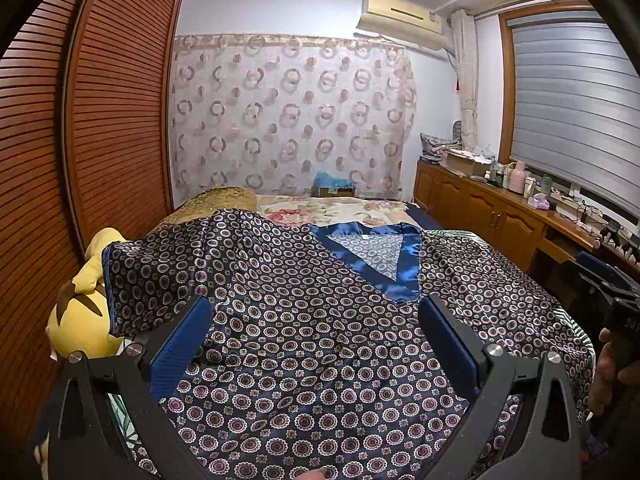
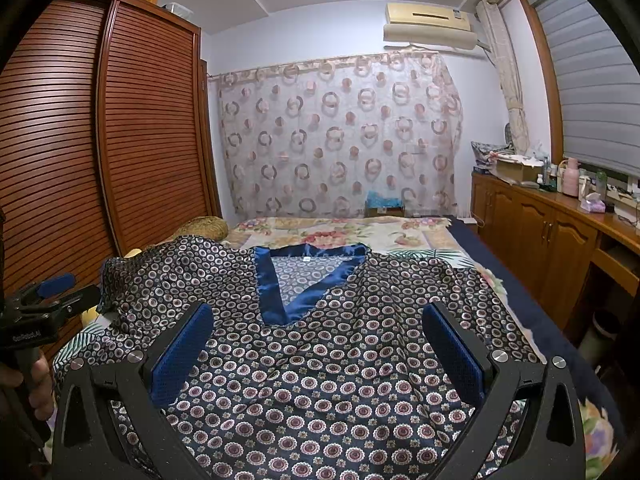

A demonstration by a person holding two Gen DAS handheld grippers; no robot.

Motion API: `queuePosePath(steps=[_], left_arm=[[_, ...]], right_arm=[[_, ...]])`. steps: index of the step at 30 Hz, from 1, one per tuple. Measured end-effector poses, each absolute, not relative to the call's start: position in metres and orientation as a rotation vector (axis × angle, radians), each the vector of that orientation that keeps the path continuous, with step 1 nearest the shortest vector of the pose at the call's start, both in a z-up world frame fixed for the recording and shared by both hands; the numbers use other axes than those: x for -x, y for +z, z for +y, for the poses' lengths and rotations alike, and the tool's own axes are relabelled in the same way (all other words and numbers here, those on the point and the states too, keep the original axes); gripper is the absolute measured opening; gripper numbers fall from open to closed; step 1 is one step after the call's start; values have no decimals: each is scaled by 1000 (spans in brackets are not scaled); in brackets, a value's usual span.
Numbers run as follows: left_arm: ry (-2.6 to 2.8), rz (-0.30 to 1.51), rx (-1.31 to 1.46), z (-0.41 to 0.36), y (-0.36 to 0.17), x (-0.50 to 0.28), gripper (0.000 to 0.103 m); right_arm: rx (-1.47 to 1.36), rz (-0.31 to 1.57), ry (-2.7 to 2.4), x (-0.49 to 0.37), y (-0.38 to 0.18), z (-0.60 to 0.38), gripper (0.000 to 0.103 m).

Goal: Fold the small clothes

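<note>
Two grippers hang with blue pads spread wide, holding nothing: the left gripper (image 1: 316, 320) and the right gripper (image 2: 318, 326). Both sit low in frame over a navy satin circle-patterned V-neck top (image 1: 320, 320), spread flat across the floral bedspread (image 2: 340, 232).
</note>
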State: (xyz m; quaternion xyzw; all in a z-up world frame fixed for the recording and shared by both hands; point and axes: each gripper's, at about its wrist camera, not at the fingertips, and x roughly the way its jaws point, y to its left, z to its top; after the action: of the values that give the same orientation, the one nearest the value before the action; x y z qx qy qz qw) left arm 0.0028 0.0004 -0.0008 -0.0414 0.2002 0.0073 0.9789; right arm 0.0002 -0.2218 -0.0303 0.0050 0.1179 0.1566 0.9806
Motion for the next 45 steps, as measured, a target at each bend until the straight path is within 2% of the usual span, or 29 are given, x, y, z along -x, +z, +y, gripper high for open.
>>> queuePosePath(steps=[45], left_arm=[[11,391,72,3,0,-3,103]], right_arm=[[-14,240,312,1,-30,-221,103]])
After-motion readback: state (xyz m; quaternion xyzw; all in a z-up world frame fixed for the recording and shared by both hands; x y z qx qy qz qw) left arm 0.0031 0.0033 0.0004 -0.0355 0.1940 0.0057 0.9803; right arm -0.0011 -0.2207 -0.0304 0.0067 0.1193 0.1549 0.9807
